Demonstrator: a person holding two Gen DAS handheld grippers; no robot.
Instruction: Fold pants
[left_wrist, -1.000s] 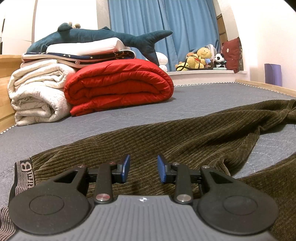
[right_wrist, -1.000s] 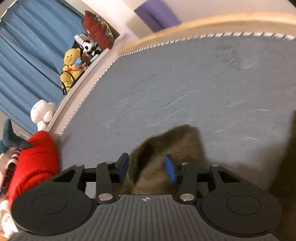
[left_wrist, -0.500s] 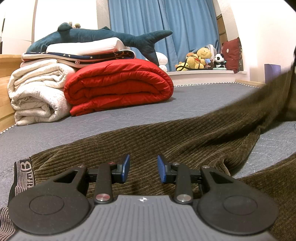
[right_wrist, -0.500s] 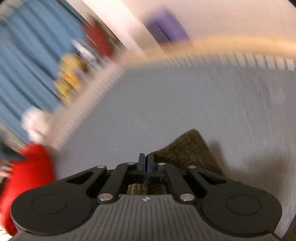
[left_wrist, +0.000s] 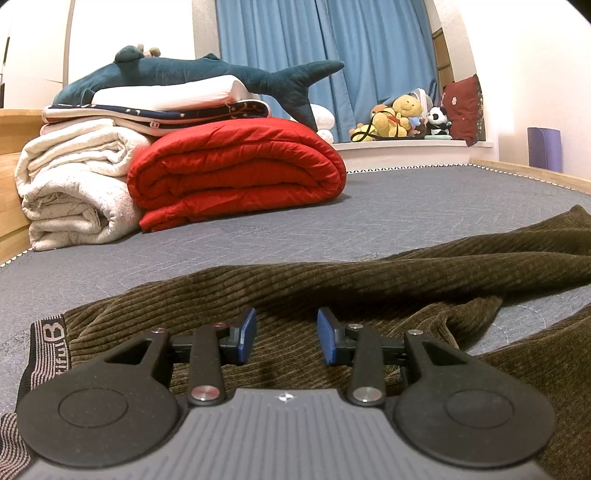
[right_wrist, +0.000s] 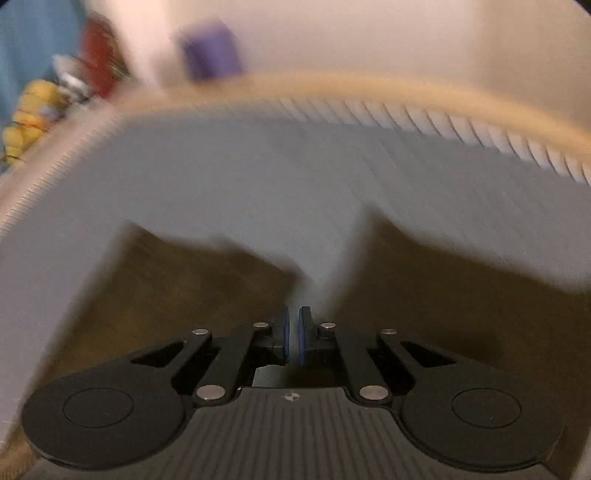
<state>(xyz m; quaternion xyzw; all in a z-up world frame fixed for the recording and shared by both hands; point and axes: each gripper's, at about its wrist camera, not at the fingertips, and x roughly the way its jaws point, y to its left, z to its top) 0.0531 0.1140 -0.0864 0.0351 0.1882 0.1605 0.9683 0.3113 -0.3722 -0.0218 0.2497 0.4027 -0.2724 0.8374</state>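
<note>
The brown ribbed pants (left_wrist: 332, 280) lie spread on the grey quilted bed (left_wrist: 406, 206), directly under and ahead of the left claw (left_wrist: 286, 334). Its jaws are opening, with nothing pinched between the blue pads. The striped waistband (left_wrist: 48, 347) is at its left. The right claw (right_wrist: 293, 334) is clenched; whether it pinches cloth I cannot tell, because the view is blurred. Brown cloth (right_wrist: 166, 295) lies on both sides of it.
</note>
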